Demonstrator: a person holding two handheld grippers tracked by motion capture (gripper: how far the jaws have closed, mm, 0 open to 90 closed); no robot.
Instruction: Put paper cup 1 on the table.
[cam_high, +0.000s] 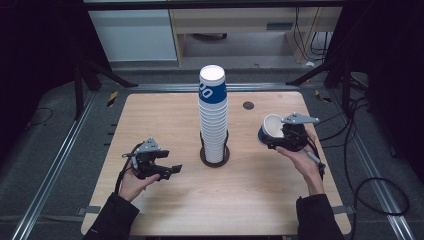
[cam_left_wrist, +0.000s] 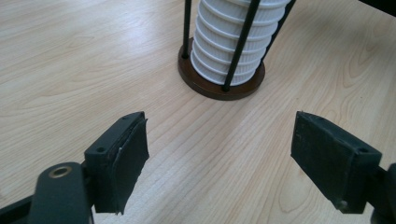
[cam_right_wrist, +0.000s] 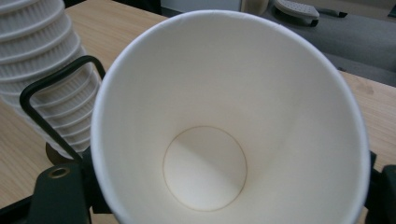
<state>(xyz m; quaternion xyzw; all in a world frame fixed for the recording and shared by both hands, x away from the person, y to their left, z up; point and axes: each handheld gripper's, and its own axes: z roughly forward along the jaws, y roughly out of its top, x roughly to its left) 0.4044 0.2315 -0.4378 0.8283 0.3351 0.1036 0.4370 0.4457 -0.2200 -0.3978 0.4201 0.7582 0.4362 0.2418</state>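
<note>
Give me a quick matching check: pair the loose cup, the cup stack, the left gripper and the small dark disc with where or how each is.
1 white paper cup
2 tall stack of blue-and-white paper cups
3 left gripper
4 small dark round disc

A open, empty
B in the brown-based rod holder
C held in the right gripper
D flat on the wooden table, beyond the stack

1-C, 2-B, 3-A, 4-D

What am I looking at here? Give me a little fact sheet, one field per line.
Setting: wooden table
Centre: tall cup stack, white with a blue cup near the top, upright in a holder with a round brown base and thin black rods
Right gripper: closed on a single paper cup, its inside white and empty
Left gripper: fingers apart, holding nothing, aimed at the holder's base
</note>
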